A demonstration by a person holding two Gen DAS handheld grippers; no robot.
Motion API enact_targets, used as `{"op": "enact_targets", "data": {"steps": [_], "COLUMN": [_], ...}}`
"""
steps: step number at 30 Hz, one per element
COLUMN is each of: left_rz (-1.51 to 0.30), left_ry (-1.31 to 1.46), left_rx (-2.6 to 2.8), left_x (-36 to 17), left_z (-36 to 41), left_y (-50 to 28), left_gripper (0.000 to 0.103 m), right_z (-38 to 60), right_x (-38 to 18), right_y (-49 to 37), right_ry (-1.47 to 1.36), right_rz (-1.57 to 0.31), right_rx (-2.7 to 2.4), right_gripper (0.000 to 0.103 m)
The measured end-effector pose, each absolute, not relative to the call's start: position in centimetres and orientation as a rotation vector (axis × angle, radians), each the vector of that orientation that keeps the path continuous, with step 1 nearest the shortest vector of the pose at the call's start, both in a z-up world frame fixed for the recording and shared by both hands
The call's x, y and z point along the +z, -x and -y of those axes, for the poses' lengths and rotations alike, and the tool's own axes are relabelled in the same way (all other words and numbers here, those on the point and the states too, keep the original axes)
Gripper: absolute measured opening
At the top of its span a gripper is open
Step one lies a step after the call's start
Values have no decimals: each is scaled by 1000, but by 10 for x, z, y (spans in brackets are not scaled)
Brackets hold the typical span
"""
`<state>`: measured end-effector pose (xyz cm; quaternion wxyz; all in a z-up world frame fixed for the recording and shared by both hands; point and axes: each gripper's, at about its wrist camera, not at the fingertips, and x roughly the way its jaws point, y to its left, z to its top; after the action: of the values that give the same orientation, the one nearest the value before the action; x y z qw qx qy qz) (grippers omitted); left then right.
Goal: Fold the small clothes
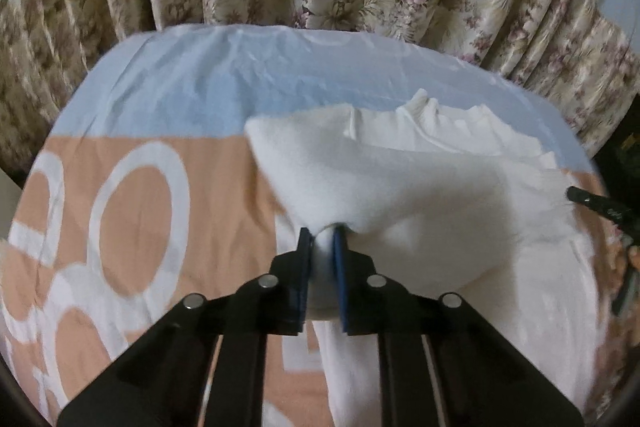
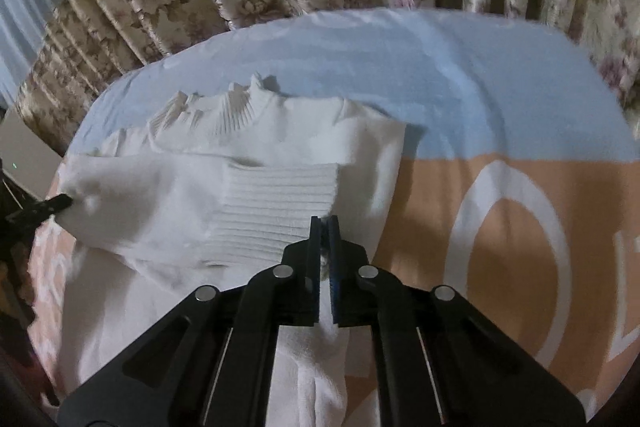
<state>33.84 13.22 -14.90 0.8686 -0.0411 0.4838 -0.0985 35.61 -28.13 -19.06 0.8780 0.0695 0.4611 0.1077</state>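
White ribbed sweater [image 2: 256, 203] lies rumpled – left gripper [image 1: 320, 239] and right gripper [image 2: 325, 223] each pinch its fabric.

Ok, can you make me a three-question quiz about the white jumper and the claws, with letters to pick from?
1. Where does the white knitted jumper lie?
A on a wooden floor
B on the peach and blue bedsheet with white rings
C in a basket

2. What colour are the pads on the left claw?
A blue
B red
C yellow

3. What is the right claw doing?
A standing wide open
B pinching the jumper
C holding a sock

Answers:
1 B, the sheet shows all round the jumper.
2 A, blue strips line the inside of both black fingers.
3 B, the fingers are shut with white cloth squeezed between them.
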Motion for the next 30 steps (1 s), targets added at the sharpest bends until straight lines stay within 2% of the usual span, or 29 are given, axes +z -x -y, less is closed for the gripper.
{"op": "enact_targets", "data": {"steps": [3,9,11,12,14,15,16,17,18,20,21,24,25,26,27,28,30], "left_rz": [-1032,-1069,-1076,-1080,-1084,-1071,-1044,-1025,-1000,-947,-941,-959,-977,-1001,-1022,-1051,-1064], "left_ry": [99,97,69,51,40,32,20,11,2,-6,-7,-30,-48,-65,-76,-100,-123], "left_rx": [-223,-203,-191,-186,-189,-191,-196,-203,-210,-216,-216,-234,-238,-249,-258,-245,-239], "left_x": [-149,-163,-164,-164,-162,-157,-150,-144,-137,-120,-118,-123,-130,-138,-145,-155,-165], "left_z": [-132,-133,-132,-132,-132,-133,-134,-134,-134,-135,-134,-126,-120,-115,-111,-106,-103], "left_y": [-325,-322,-325,-327,-331,-331,-330,-329,-329,-334,-338,-361,-373,-381,-388,-395,-401], "left_gripper": [8,8,11,16,33,50,62,67,73,80,82,82,78,71,47,32,21], "right_z": [277,277,281,284,286,287,288,289,293,296,295,286,282,277,274,270,260], "right_x": [-182,-196,-204,-207,-206,-204,-201,-197,-192,-187,-185,-188,-190,-195,-197,-199,-203], "right_y": [-343,-334,-335,-337,-338,-337,-336,-336,-337,-340,-345,-363,-368,-375,-378,-381,-383], "right_ry": [-128,-76,-72,-89,-104,-103,-107,-119,-142,-165,-171,-165,-155,-141,-134,-125,-84], "right_rz": [-939,-994,-1007,-1012,-1001,-995,-981,-961,-940,-915,-912,-936,-947,-967,-975,-981,-988], "right_rx": [222,176,151,154,166,167,169,174,184,187,197,231,232,236,240,247,259], "right_gripper": [3,3,1,1,1,1,4,6,13,42,44,45,45,45,45,45,37]}}
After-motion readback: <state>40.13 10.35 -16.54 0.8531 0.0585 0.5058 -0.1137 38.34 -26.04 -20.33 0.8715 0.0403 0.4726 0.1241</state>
